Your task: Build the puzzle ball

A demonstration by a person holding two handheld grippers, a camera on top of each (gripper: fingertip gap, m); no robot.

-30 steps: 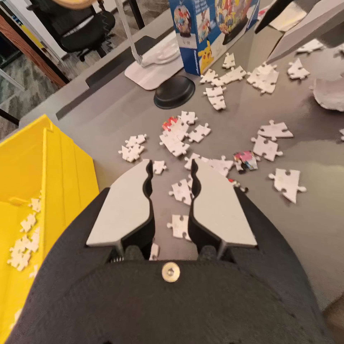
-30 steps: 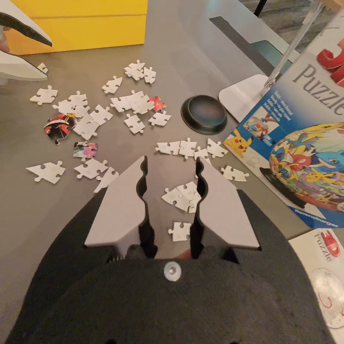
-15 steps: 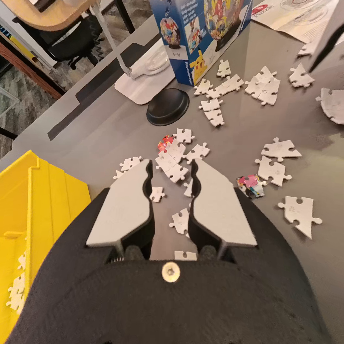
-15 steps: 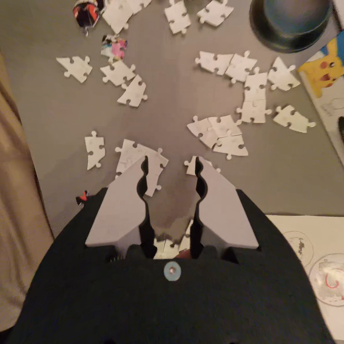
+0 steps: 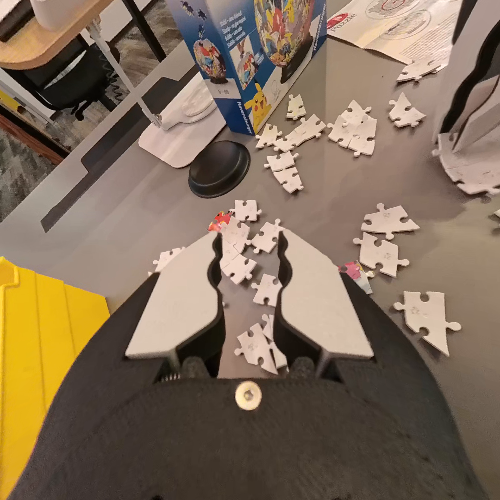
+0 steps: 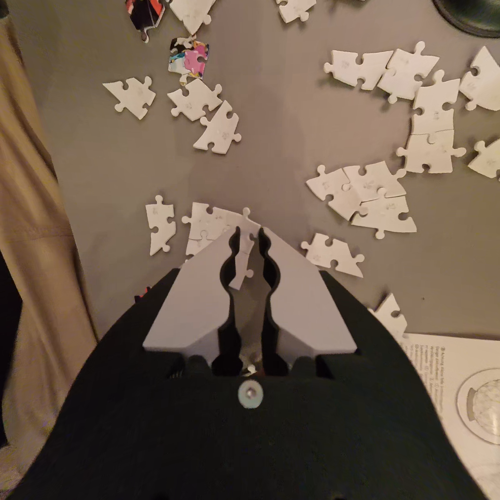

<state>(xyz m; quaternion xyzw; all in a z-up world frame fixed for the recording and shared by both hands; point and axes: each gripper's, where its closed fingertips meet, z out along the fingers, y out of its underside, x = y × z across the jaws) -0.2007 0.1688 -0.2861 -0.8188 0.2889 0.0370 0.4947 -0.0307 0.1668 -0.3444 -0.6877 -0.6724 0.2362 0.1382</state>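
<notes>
White puzzle pieces [image 5: 380, 253] lie scattered across a grey table [image 5: 108, 216] near the black stand [image 5: 219, 173]. Beside that stand, the left gripper [image 5: 249, 238] hangs open and empty; farther off, the right gripper [image 6: 248, 232] has its fingers narrowed around a joined cluster of pieces [image 6: 216, 224], though a firm grip cannot be confirmed.

Loose puzzle pieces [image 5: 380, 253] lie scattered on the table [image 5: 135, 216]. The round stand [image 5: 219, 173] sits before the puzzle box [image 5: 254, 62]; the bin [image 5: 40, 338] stands left.
</notes>
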